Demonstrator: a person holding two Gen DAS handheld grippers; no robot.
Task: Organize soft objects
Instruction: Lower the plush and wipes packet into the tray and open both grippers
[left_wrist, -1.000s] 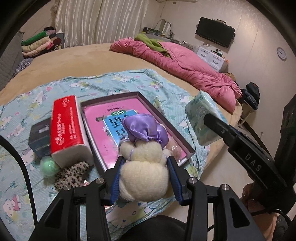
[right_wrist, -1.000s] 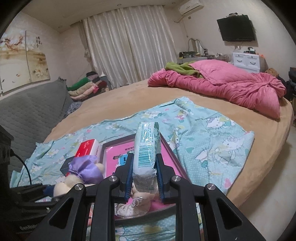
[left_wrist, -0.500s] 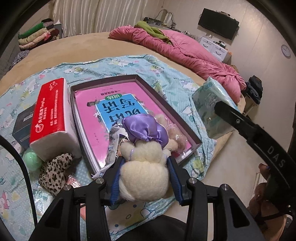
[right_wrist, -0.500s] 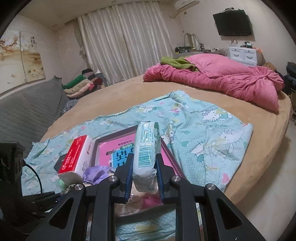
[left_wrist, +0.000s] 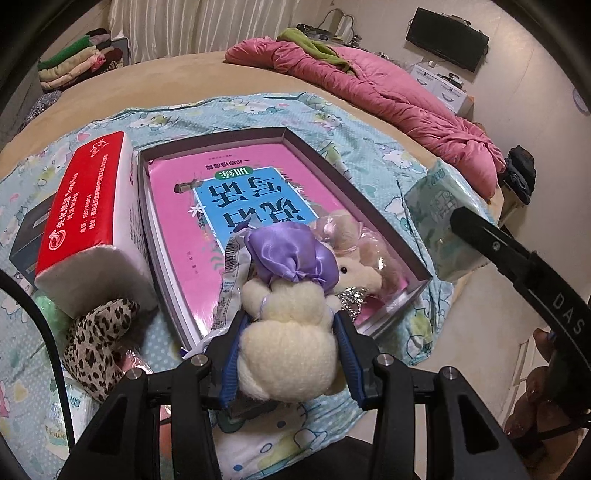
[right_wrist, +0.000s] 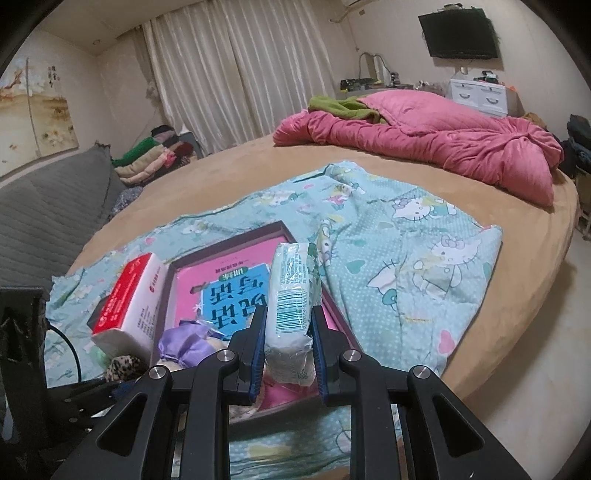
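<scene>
Filling left gripper (left_wrist: 288, 354): plush toy (left_wrist: 286, 332) (squeezed).

Black tool (left_wrist: 288, 354), blue pads (left_wrist: 229, 369)

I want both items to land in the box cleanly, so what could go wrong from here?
1. The cream plush toy in the left gripper sits over the box's near corner, where a wrapped plush already lies; released there, it may pile up and roll over the rim.
2. The tissue pack in the right gripper is pinched at its lower end and stands tall, so it could tip outside the box.
</scene>
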